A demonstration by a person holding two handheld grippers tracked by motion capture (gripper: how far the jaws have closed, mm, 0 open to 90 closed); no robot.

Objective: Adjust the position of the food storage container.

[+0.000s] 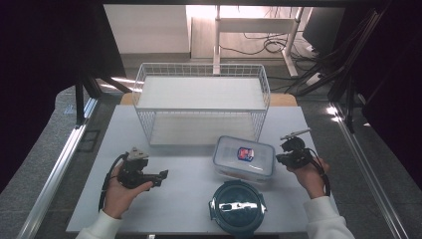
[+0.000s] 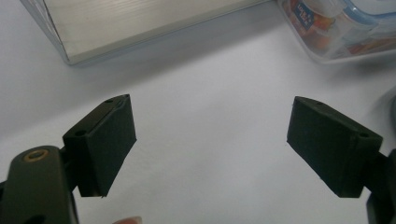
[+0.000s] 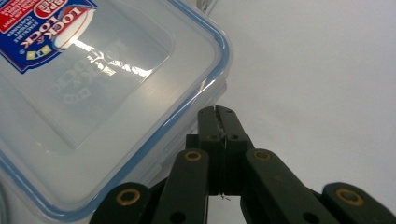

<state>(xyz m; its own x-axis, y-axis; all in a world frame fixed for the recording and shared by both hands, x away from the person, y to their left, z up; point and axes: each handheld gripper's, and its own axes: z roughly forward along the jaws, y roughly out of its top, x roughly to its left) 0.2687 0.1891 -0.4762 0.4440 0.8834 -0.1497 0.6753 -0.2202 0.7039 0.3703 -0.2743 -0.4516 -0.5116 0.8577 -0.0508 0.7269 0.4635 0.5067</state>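
A clear rectangular food box [image 1: 244, 156] with a blue-rimmed lid and a red and blue label lies on the white table, right of centre. My right gripper [image 1: 278, 158] is just off its right side. In the right gripper view the box [image 3: 93, 93] spreads across the left, and the right gripper [image 3: 218, 112] is shut with nothing between its pads, tips beside the lid's edge. My left gripper [image 1: 163, 175] rests low at the left, pointing right. Its jaws stand wide open in the left gripper view [image 2: 210, 140] over bare table, with the box corner [image 2: 336, 28] at top right.
A white wire basket rack [image 1: 201, 102] with two shelves stands at the back of the table; its lower shelf edge [image 2: 140, 28] is ahead of the left gripper. A round dark container with a shiny lid [image 1: 237, 206] sits at the front edge.
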